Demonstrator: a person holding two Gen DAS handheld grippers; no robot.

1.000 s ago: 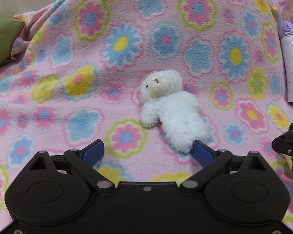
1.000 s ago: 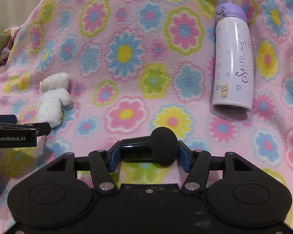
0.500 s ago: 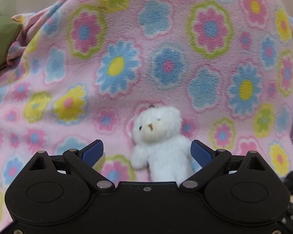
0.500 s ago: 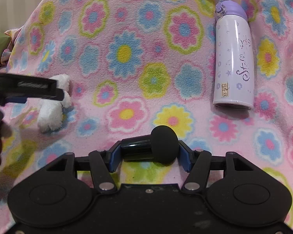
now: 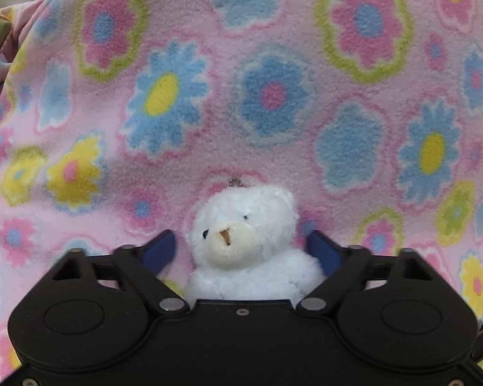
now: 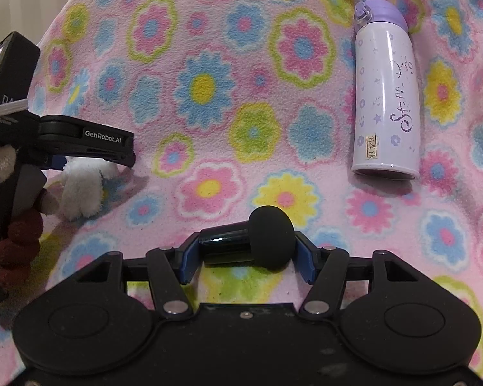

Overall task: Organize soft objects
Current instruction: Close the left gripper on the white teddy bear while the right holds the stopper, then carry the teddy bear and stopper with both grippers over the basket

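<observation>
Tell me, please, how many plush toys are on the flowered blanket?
1. A white teddy bear lies on the blanket, between the fingers of the left gripper; the right wrist view shows its legs. More may lie outside the views.

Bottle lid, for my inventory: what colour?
Purple lid on the white bottle; clearest in the right wrist view.

white teddy bear, pink floral blanket — lilac bottle
</observation>
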